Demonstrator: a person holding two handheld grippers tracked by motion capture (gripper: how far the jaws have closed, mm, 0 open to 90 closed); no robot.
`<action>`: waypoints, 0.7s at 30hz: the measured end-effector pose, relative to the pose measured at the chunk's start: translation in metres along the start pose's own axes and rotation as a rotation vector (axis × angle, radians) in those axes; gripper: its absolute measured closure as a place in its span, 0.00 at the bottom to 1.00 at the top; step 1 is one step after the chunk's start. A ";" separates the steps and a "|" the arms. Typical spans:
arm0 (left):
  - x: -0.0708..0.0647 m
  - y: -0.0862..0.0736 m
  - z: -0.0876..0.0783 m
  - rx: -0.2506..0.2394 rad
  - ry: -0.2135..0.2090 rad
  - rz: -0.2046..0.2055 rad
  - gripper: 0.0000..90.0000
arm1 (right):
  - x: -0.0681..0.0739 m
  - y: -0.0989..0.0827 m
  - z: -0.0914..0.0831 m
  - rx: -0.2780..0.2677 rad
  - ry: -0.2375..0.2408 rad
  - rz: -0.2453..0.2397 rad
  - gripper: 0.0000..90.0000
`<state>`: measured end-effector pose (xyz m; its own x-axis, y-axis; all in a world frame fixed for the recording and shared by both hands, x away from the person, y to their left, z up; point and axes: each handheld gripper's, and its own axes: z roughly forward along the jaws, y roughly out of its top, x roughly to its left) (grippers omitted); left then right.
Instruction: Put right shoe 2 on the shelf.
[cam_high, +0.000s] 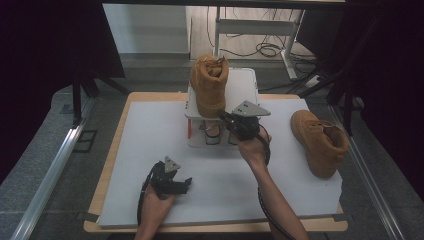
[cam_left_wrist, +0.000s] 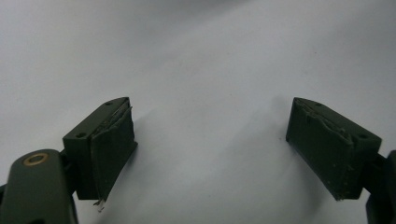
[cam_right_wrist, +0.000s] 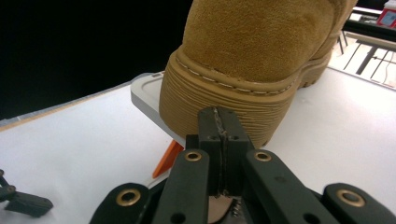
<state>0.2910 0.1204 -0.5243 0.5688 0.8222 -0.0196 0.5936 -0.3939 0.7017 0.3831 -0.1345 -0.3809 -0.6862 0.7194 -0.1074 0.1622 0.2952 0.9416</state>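
A tan suede boot stands on top of a small white two-level stand at the back middle of the table. A second tan boot lies on the white table top at the right. My right gripper is at the toe of the raised boot. In the right gripper view its jaws are shut with nothing between them, the tips against the ribbed sole. My left gripper rests low over the table near the front left. It is open above bare white surface.
The white mat covers a wooden table. The stand's lower level holds a pale item I cannot make out, and an orange part shows beneath its grey rim. Black curtains flank both sides; cables lie on the floor behind.
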 end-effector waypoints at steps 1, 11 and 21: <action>0.000 0.000 0.000 0.000 0.000 0.000 0.17 | 0.001 0.001 0.002 0.000 0.006 0.005 0.99; 0.000 0.000 0.000 0.000 0.002 0.000 0.17 | 0.011 0.005 0.015 -0.002 0.024 0.008 0.99; 0.000 0.000 0.000 0.000 0.002 0.000 0.17 | 0.016 0.006 0.014 0.009 0.018 -0.015 0.86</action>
<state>0.2908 0.1203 -0.5243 0.5679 0.8229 -0.0185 0.5935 -0.3937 0.7019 0.3832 -0.1121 -0.3815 -0.7015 0.7033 -0.1155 0.1578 0.3113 0.9371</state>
